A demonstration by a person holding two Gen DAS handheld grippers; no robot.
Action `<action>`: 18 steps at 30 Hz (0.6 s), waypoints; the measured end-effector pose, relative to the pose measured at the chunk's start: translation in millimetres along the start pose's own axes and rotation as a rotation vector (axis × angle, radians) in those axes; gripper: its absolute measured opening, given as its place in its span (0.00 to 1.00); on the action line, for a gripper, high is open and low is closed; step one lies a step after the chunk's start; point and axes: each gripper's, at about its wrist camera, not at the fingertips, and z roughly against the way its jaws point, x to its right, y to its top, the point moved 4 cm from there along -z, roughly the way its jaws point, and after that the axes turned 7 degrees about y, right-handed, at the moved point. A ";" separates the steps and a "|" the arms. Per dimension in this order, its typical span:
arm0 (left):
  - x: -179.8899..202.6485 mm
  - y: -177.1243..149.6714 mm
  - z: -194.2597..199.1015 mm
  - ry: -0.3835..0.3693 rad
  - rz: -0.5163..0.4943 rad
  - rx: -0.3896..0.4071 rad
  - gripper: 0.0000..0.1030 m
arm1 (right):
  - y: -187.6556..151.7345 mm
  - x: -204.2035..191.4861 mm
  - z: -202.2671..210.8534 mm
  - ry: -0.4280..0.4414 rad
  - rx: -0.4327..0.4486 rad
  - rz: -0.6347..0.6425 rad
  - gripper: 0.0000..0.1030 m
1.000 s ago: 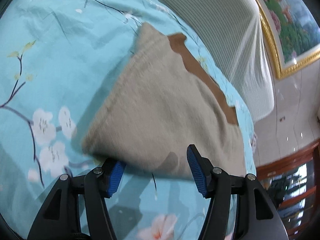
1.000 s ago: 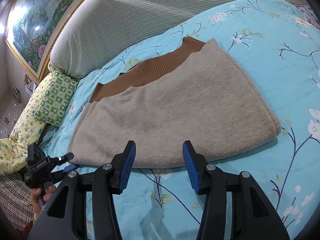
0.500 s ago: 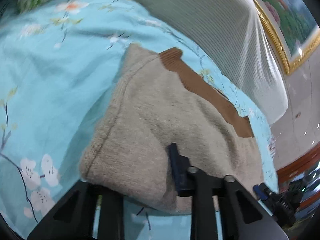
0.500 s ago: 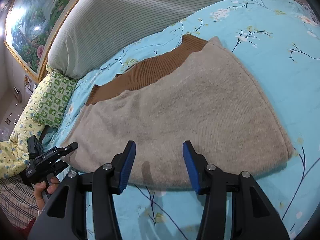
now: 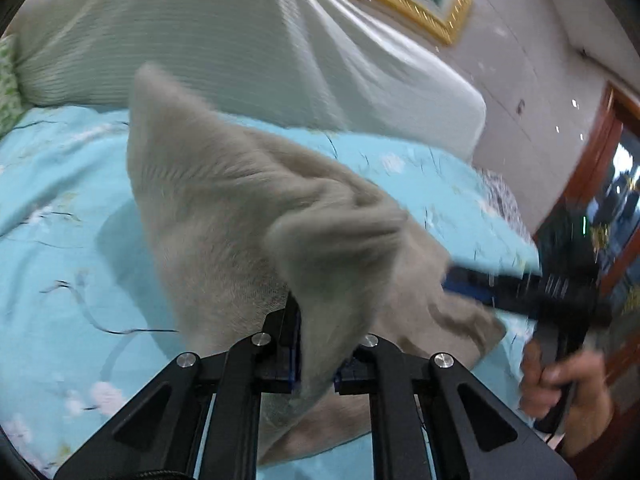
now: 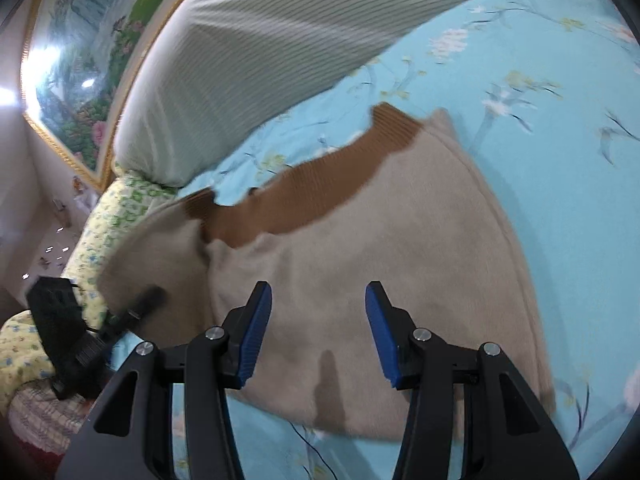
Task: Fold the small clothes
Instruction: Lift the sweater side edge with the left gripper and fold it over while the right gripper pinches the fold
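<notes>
Turquoise floral bedding (image 6: 540, 60) spreads under your work, with a striped grey-white bolster (image 5: 248, 36) along its far edge and a gold-framed painting (image 6: 92, 52) on the wall behind. Your left gripper (image 5: 316, 364) is clamped on the near left corner of the beige sweater (image 6: 380, 248), pulling that corner up off the bed into a peak. Your right gripper (image 6: 316, 332) hovers with its blue pads apart over the sweater's near edge, which lies flat with its brown ribbed band (image 6: 320, 184) toward the bolster.
</notes>
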 end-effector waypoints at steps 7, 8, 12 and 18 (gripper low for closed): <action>5.0 -12.5 -29.3 -0.044 -0.002 -0.065 0.08 | 34.4 -13.5 -81.6 0.193 -0.195 -0.042 0.72; 4.0 -11.4 -29.8 -0.050 -0.002 -0.067 0.08 | 38.2 -16.0 -98.6 0.213 -0.232 -0.045 0.73; 0.3 -8.3 -35.5 -0.069 -0.002 -0.082 0.08 | 46.3 -28.9 -150.7 0.298 -0.346 -0.065 0.73; 9.1 0.4 -34.7 -0.053 -0.025 -0.093 0.08 | 51.6 -62.3 -191.4 0.264 -0.409 0.070 0.17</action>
